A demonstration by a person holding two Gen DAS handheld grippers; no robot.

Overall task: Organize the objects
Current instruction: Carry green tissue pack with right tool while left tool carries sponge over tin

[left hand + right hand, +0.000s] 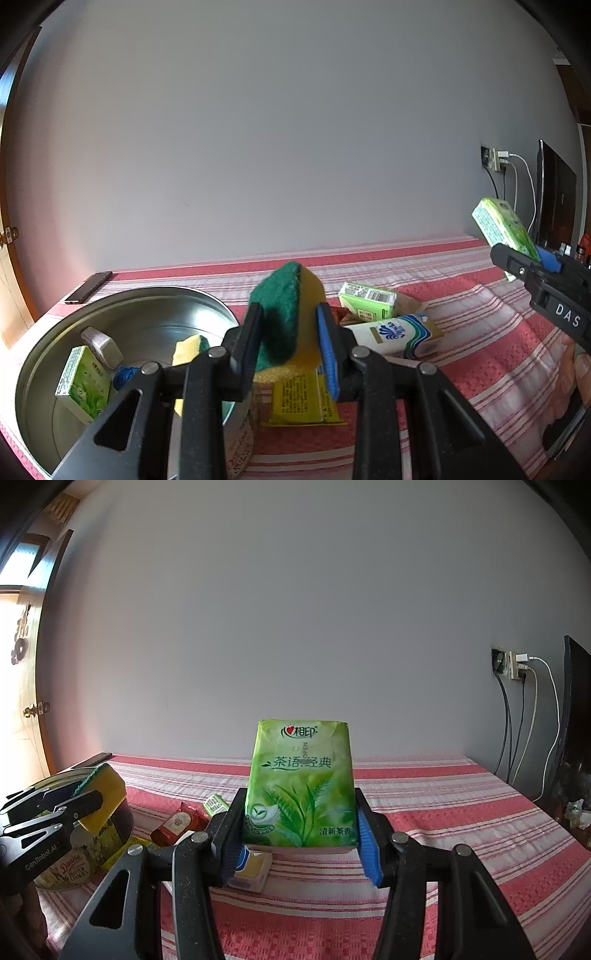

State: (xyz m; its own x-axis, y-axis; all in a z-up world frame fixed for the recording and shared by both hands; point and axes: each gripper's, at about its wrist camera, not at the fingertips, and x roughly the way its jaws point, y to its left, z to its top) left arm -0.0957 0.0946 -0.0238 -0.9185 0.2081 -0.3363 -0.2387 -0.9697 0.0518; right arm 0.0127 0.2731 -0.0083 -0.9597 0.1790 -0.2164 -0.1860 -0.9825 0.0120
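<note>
Mid-transfer, both hands loaded. Landmark = the round cookie tin [122, 306], lid off, sitting on the red-striped cloth [461, 332]. Left gripper [288, 332] is clamped on a green/yellow sponge [284, 310], held up in the air just right of the tin's rim, not yet over the opening. Right gripper [299, 834] is clamped on a green tissue pack [301, 782], pads pressing both side edges, pack upright, lifted clear of the cloth and well to the right of the tin. Already inside the tin: another green tissue pack [83, 384], a second sponge [188, 349], a small silvery box [101, 347], plus something blue I can't ID. Still out on the cloth, right of the tin: a green pack [367, 299], a white/blue tissue pack [399, 332], a yellow sachet [299, 398], a red packet [177, 821]. Next, prob.: swing sponge left over the opening, lower, let go; the right pack follows, w/ the left hand out of the way first so the two don't collide at the rim.
</note>
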